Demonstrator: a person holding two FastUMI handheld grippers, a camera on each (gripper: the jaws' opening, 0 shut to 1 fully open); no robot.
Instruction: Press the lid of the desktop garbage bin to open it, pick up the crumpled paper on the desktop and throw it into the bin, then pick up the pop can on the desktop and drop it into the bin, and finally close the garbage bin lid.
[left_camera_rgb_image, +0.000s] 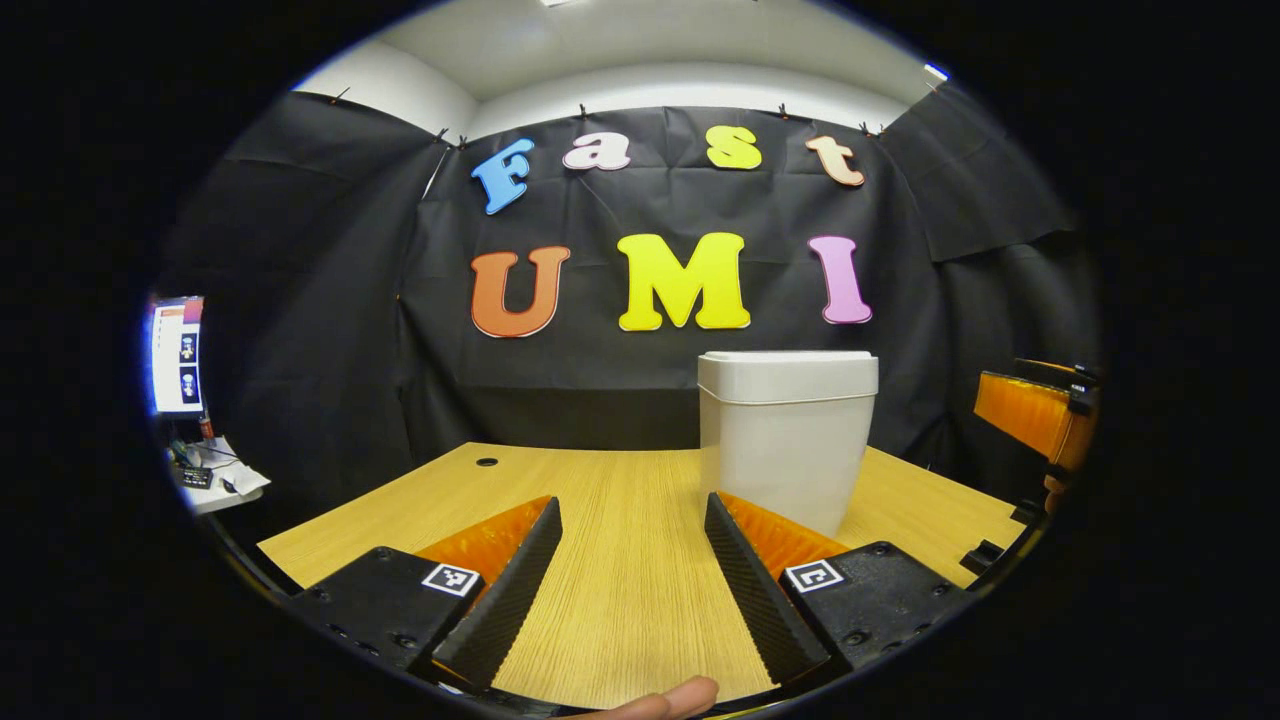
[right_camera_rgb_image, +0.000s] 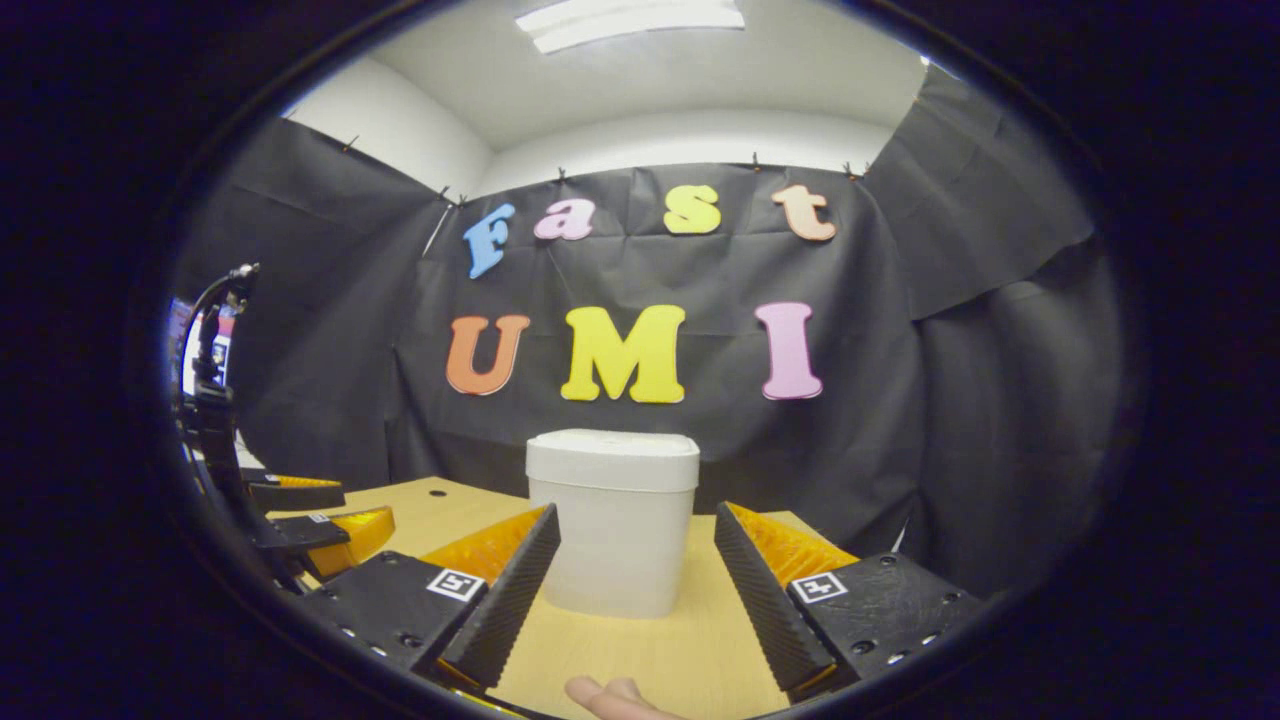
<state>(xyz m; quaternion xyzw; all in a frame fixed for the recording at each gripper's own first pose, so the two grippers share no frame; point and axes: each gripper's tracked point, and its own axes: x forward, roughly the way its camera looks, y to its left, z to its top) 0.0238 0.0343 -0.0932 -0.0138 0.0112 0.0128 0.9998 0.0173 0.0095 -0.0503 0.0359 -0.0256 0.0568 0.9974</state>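
Bin (left_camera_rgb_image: 786, 440), white with its lid (left_camera_rgb_image: 787, 372) down flat, stands upright on the wooden table (left_camera_rgb_image: 620, 560) toward the back edge, in front of the black cloth wall.

Left gripper view, left to right: at the far left I see a side desk (left_camera_rgb_image: 215, 480) with a lit screen (left_camera_rgb_image: 177, 352) above it, well apart from the table. A small round hole (left_camera_rgb_image: 487, 462) sits in the table's far left corner. My left tool (left_camera_rgb_image: 632, 520) hovers low over bare wood with its fingers (left_camera_rgb_image: 515, 570) spread wide and nothing between them; the bin stands just beyond the right finger, partly overlapped by it in the picture. A fingertip of my hand (left_camera_rgb_image: 670, 700) shows at the bottom edge. At the far right, my right tool (left_camera_rgb_image: 1040, 415) is in sight beside the bin, raised off the table.

Right gripper view, left to right: my left tool (right_camera_rgb_image: 330, 520) appears at the left, low over the table (right_camera_rgb_image: 640, 660), with a dark stand (right_camera_rgb_image: 215, 400) and cable rising behind it. My right tool (right_camera_rgb_image: 636, 545) has its fingers (right_camera_rgb_image: 510, 580) spread apart, gripping nothing, and the bin (right_camera_rgb_image: 612, 530) stands centred between them farther off, untouched, lid (right_camera_rgb_image: 612, 460) shut. A bit of my hand (right_camera_rgb_image: 610, 697) shows at the bottom.
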